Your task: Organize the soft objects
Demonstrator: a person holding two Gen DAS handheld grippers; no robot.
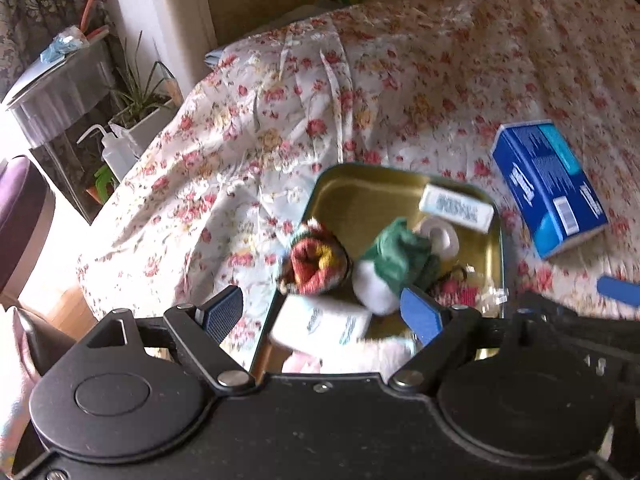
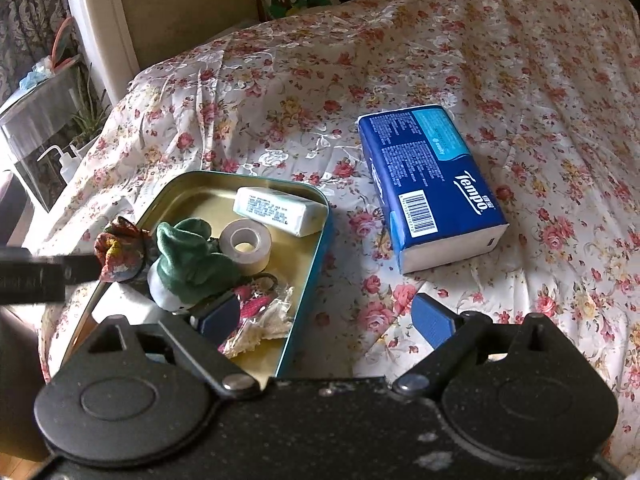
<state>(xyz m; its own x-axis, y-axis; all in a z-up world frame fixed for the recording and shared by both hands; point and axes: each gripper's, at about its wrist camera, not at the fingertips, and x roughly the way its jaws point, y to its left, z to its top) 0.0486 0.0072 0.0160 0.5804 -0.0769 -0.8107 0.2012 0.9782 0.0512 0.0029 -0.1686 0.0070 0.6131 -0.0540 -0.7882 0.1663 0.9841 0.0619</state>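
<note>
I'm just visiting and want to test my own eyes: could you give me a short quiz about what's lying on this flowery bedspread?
1. True or false: the blue Tempo tissue pack lies inside the tin.
2. Which lies nearest the tape roll? A) green sock bundle B) plant C) squeeze bottle
3. Fill in: both the left gripper and the right gripper are ____.

Key: 1 false, it lies on the bedspread beside the tin; 2 A; 3 open.

Both wrist cams are looking steeply down over a flowery bedspread [image 1: 280,128], pretty close up. Left one's sitting right over the open tin [image 1: 360,188]; right one's sharing that tin [image 2: 312,276] plus the blue tissue pack [image 2: 432,184].
</note>
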